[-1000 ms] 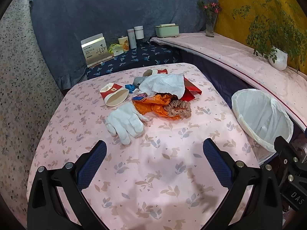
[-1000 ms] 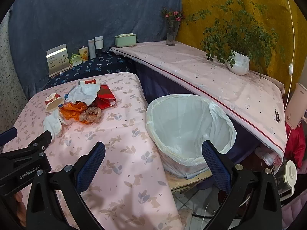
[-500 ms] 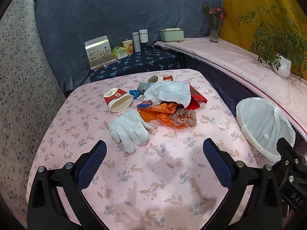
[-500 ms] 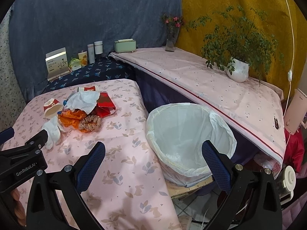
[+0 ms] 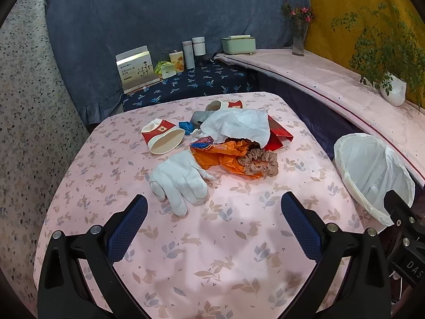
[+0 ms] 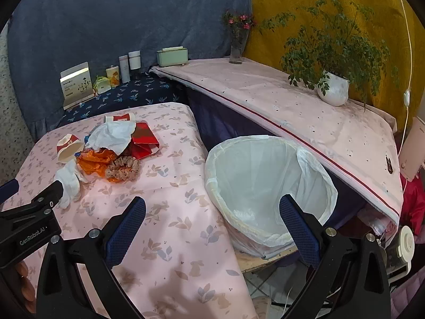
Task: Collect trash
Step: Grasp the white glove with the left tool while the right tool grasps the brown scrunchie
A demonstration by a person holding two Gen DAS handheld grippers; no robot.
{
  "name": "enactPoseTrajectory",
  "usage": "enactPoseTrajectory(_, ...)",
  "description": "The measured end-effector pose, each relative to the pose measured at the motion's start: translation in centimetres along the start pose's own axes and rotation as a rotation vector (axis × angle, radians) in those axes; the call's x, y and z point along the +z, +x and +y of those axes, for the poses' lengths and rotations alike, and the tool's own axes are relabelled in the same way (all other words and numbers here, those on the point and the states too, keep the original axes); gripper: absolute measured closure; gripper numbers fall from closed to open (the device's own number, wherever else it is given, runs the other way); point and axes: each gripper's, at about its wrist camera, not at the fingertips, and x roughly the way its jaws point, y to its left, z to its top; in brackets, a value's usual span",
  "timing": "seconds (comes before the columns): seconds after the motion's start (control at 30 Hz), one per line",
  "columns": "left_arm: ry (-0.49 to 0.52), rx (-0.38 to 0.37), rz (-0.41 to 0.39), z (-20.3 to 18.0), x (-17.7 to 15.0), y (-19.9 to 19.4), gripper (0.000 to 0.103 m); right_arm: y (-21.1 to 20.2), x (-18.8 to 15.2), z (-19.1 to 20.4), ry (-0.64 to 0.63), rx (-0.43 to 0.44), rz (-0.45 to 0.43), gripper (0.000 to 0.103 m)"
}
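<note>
1. The left hand-held gripper (image 5: pixel 213 214) is held wide apart and empty above the near part of the table (image 5: pixel 225 252), which is covered by a pink cloth with a leaf print.
2. The right hand-held gripper (image 6: pixel 212 216) is likewise spread wide with nothing between its blue pads; one pad (image 6: pixel 126 228) is seen over the table edge and the other over the bin rim.
3. The trash is gathered in one heap on the far half of the table, well apart from both grippers.
4. A white glove (image 5: pixel 179 182) is laid flat at the near side of the heap, fingers pointed toward the left gripper.
5. A red-and-white paper cup (image 5: pixel 163 138) is tipped on its side just behind the glove.
6. A second cup (image 5: pixel 225 105) is seen lying at the far edge of the heap.
7. A crumpled white paper (image 5: pixel 239 127) is draped over an orange plastic wrapper (image 5: pixel 223 155) and a red packet (image 5: pixel 279 135).
8. A tan scrunchie (image 5: pixel 259 162) is rested against the orange wrapper on the near right.
9. A small blue scrap (image 5: pixel 186 127) and a grey item, perhaps cloth, are partly hidden beside the paper.
10. A bin lined with a white bag (image 6: pixel 268 186) is stood beside the table's right edge, lower than the tabletop, and looks empty.
</note>
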Motion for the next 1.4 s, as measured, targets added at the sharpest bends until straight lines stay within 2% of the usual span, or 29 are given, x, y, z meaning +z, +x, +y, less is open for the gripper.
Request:
enactPoseTrajectory(0.2,-0.04,-0.023,0.053,1.7,-0.1,2.5,0.007,1.6,0.2,0.3,-0.004,-0.007,0.026,0.007)
enactPoseTrajectory(0.57,-0.134,0.044,0.156,7.8,-0.5,8.9,0.007,5.9,0.3,3.0,-0.032,0.038,0.076,0.007)
enactPoseTrajectory(0.8,-0.214,-0.053,0.222,10.4,-0.2,13.0,0.007,8.7,1.0,5.8,-0.045,0.077,0.098,0.007)
enactPoseTrajectory(1.03,-0.279,-0.143,0.252,10.7,0.2,15.8,0.007,11.1,2.2,8.7,-0.049,0.121,0.111,0.007)
enactPoseTrajectory(1.1,-0.287,-0.164,0.251,10.6,0.2,16.1,0.013,11.8,2.4,9.7,-0.054,0.128,0.114,0.007)
enactPoseTrajectory(1.2,-0.289,-0.196,0.264,10.5,0.1,16.5,0.031,12.7,2.5,11.0,-0.057,0.146,0.129,0.009)
enactPoseTrajectory(1.3,-0.303,-0.214,0.259,10.7,0.0,16.5,0.05,13.6,2.5,12.1,-0.06,0.169,0.151,0.016)
enactPoseTrajectory(1.37,-0.315,-0.235,0.261,10.9,0.0,16.4,0.069,14.3,2.4,12.9,-0.065,0.176,0.165,0.022)
enactPoseTrajectory(1.4,-0.318,-0.244,0.261,11.0,0.0,16.4,0.073,14.7,2.3,13.2,-0.067,0.18,0.172,0.027)
